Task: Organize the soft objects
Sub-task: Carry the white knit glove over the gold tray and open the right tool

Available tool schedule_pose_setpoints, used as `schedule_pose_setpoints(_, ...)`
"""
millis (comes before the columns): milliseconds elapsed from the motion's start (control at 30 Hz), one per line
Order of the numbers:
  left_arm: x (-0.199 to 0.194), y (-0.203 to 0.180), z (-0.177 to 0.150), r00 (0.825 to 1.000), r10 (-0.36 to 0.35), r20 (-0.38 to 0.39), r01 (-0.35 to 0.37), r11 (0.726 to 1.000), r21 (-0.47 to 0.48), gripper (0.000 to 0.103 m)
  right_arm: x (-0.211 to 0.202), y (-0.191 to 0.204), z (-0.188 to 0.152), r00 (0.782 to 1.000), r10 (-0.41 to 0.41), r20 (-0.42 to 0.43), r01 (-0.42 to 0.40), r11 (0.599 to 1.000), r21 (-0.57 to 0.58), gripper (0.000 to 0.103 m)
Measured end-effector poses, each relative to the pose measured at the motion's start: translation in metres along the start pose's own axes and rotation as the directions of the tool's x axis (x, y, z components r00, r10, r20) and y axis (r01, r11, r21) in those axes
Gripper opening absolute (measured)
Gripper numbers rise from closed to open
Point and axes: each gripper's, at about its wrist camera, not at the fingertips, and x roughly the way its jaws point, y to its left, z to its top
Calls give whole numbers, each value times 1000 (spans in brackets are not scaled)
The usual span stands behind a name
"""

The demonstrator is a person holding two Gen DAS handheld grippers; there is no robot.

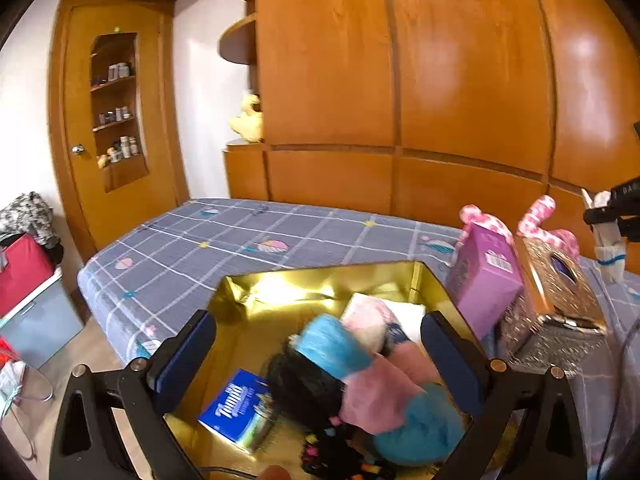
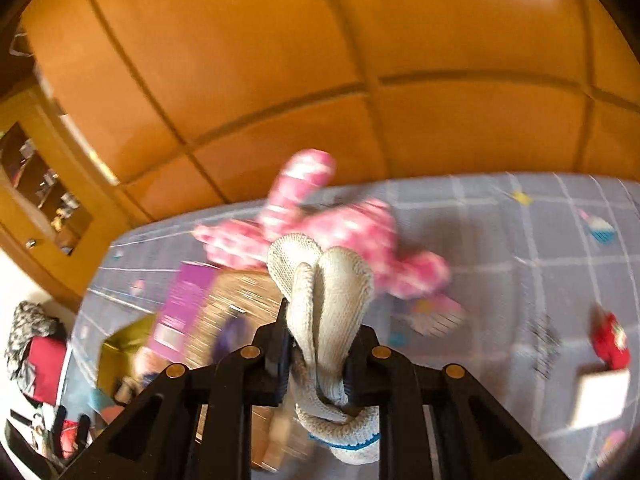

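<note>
A home bedroom; checked bed (image 1: pixel 248 236), wooden wardrobe (image 1: pixel 400 80), shelved door (image 1: pixel 116 112).

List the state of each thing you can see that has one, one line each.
Left hand-held gripper: open, above the gold box.
Right hand-held gripper: shut on the knit glove.
Gold box: open, holding soft items.
Blue pack: lying in the box.
Purple carton: tilted.
Door: closed.
</note>
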Motion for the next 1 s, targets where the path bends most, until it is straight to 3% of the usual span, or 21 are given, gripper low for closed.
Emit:
schedule_pose_setpoints(167,6,31,10,995,99,16,-97,993,-70,103,19,66,-4,986,157,-48,-161,984,-82,19)
schedule_pose_setpoints(333,14,70,17,978,208,-2,-205,966,-155,103,43,143,-49,931,311,-191,-348,914,-208,19)
schedule_pose_setpoints(400,15,81,18,973,230,-6,-228,957,-177,103,56,172,-73,906,338,-254,-398,884,-244,19)
schedule_pose_setpoints(533,15,91,19,973,231,-8,-227,949,-219,103,90,205,-107,894,306,-326,-401,871,-283,19)
schedule_pose_setpoints(600,16,90,19,975,221,-15,-219,950,-221,103,106,216,-117,904,266,-334,-373,874,-313,19)
schedule_pose_setpoints(633,16,89,18,976,217,-19,-216,951,-220,103,117,223,-120,920,219,-324,-330,880,-342,23)
schedule_pose_setpoints(700,17,89,17,977,210,-29,-211,952,-223,103,131,230,-126,932,168,-320,-292,874,-389,28)
schedule_pose_setpoints(833,21,82,16,979,197,-46,-202,957,-207,103,132,223,-127,935,167,-312,-286,876,-388,44)
schedule_pose_setpoints(1000,22,78,14,979,192,-63,-201,959,-200,103,98,211,-130,956,166,-243,-259,866,-428,47)
